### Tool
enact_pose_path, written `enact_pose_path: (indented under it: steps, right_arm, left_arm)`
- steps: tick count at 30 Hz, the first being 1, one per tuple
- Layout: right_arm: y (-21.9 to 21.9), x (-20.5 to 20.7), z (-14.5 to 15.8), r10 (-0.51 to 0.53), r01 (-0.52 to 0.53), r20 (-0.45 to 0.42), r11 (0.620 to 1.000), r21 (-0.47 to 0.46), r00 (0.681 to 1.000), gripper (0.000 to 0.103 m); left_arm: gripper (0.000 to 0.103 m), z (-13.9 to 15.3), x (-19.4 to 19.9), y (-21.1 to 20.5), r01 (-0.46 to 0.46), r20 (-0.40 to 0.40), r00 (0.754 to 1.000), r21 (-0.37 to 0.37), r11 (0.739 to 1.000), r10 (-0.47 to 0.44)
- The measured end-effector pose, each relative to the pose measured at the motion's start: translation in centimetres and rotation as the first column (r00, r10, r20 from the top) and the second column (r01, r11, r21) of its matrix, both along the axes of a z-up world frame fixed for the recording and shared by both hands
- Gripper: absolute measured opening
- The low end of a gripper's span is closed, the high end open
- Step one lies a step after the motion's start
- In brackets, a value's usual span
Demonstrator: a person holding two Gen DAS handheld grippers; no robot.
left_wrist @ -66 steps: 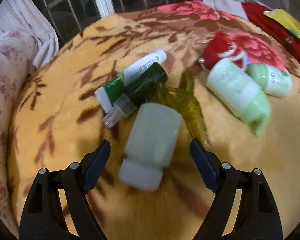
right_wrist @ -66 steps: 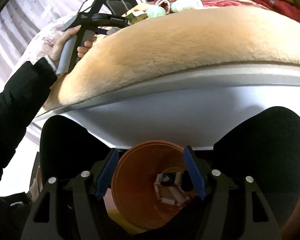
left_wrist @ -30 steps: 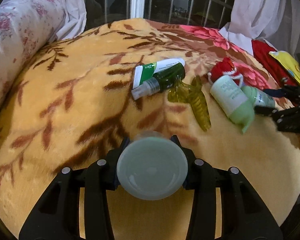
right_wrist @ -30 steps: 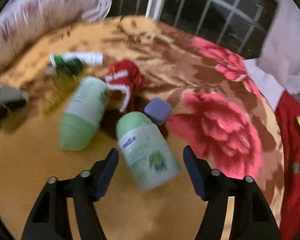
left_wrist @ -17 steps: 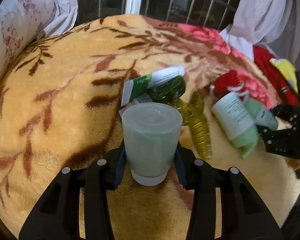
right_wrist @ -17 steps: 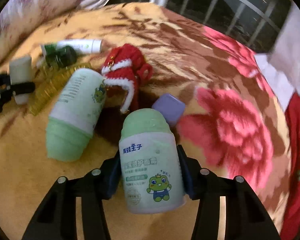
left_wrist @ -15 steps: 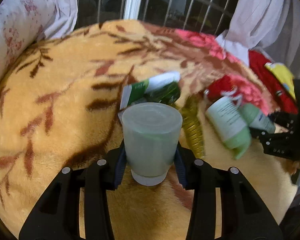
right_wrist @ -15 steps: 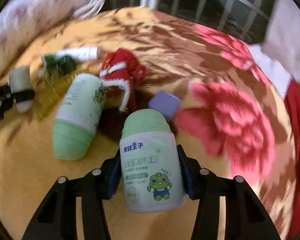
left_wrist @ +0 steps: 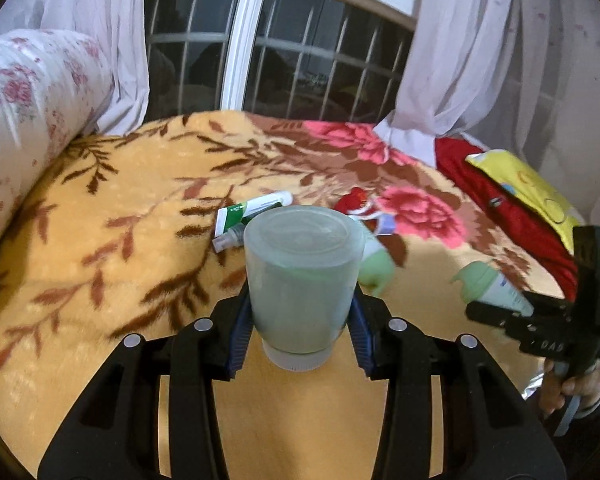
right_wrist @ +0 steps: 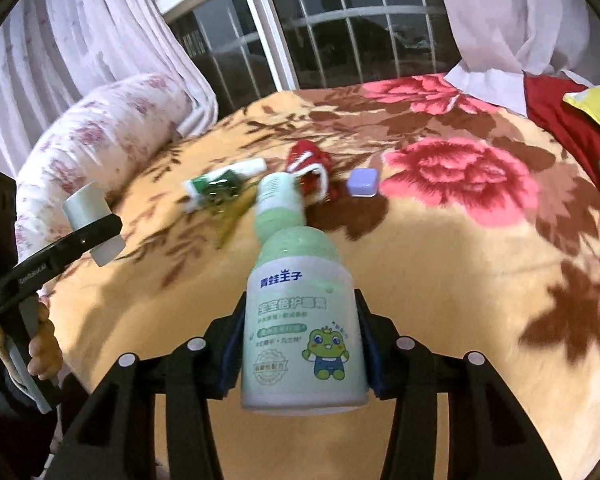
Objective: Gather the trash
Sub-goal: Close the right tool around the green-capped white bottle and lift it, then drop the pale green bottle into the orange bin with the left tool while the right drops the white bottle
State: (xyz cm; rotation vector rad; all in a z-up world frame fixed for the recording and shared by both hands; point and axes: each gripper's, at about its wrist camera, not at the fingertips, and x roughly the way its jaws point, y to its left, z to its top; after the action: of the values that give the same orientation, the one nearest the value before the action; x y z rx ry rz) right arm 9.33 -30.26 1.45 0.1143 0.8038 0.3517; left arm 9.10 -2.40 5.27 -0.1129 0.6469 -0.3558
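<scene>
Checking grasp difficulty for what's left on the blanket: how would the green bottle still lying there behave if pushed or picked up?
The green bottle lies on its side and looks round, so it would probably roll when pushed. It looks like smooth, stiff plastic, perhaps slippery. The plush blanket may damp rolling.

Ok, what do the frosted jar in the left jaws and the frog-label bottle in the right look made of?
Pale frosted jar: probably translucent matte plastic; milky walls, greenish contents showing through, though frosted glass is possible. Green-capped frog-label bottle: likely plastic, satin white body with printed label and smooth moulded cap.
</scene>
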Motion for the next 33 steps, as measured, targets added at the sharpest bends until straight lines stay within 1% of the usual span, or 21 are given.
enact_pose_path:
  steps: [3,6,11,18,20,23,26,29,33]
  right_arm:
    - [0.5,-2.3,0.3,-0.007,0.007,0.024,1.0,0.022,1.0,0.048]
    - [0.8,-4.5,0.4,-0.008,0.006,0.032,0.999,0.049,0.999,0.048]
    - [1.6,-8.9,0.8,0.0,-0.003,0.056,0.999,0.053,0.998,0.048]
    - [2.4,-15.2,1.0,0.019,-0.022,0.057,0.998,0.057,0.998,0.048]
    - [2.7,-16.6,0.8,0.025,-0.027,0.048,0.998,0.052,0.999,0.048]
    - [3.4,-19.1,-0.1,0.039,-0.04,0.031,0.999,0.035,0.999,0.048]
    - [4.1,-20.7,-1.0,0.053,-0.053,0.01,0.998,0.027,0.999,0.048]
    - [5.1,-21.9,-2.7,0.082,-0.081,-0.041,0.997,0.015,0.996,0.048]
    - [5.8,-22.7,-4.6,0.104,-0.105,-0.105,0.995,-0.001,0.989,0.048]
  left_arm:
    - [0.041,0.5,-2.6,0.0,0.011,0.012,1.0,-0.007,1.0,-0.011]
    - [0.041,0.6,-5.3,0.0,0.016,0.02,1.0,0.011,1.0,-0.016]
    - [0.041,0.2,-10.0,0.0,0.03,0.034,0.999,0.041,0.999,-0.031]
    - [0.041,-1.5,-15.5,0.4,0.061,-0.006,0.998,0.037,0.997,-0.061]
    - [0.041,-2.2,-16.9,0.5,0.067,-0.023,0.998,0.037,0.997,-0.066]
    - [0.041,-3.3,-18.8,0.2,0.073,-0.043,0.997,0.056,0.996,-0.071]
    - [0.041,-4.6,-20.1,0.0,0.084,-0.077,0.994,0.074,0.994,-0.078]
    - [0.041,-6.1,-21.2,-0.4,0.09,-0.108,0.991,0.099,0.991,-0.079]
    - [0.041,-7.8,-21.8,-0.8,0.109,-0.167,0.981,0.08,0.991,-0.094]
